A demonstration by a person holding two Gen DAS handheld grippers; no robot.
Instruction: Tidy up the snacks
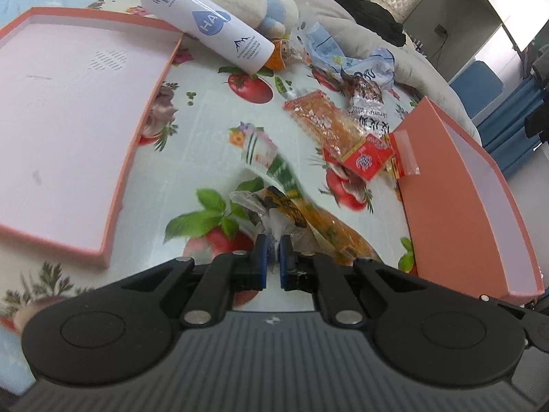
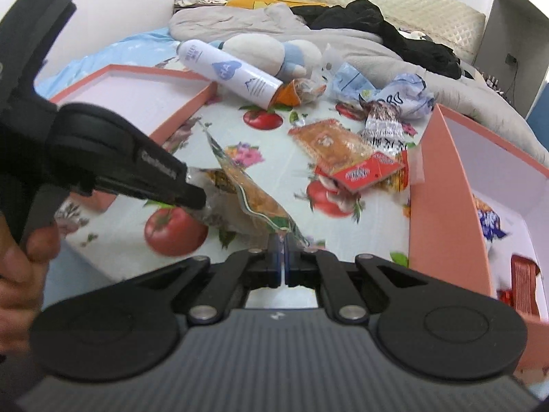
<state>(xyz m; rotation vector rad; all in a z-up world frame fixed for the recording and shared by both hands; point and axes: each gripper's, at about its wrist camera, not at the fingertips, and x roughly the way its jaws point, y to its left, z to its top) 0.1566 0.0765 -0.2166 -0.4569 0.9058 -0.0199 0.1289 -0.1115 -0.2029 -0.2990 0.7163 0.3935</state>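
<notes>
Left gripper (image 1: 273,257) and right gripper (image 2: 283,257), both level, apparently pinch one orange snack packet (image 2: 254,199); jaws nearly closed.

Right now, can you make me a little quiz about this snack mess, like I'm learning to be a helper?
1. True or false: both grippers pinch the same orange snack bag.
2. What lies nearest the white spray bottle? A) plush toy B) red packet C) deep pink box
3. Fill in: snacks already sit inside the deep pink box on the ____ side.

Key:
1. True: the left gripper and the right gripper each clamp one end.
2. A
3. right
</notes>
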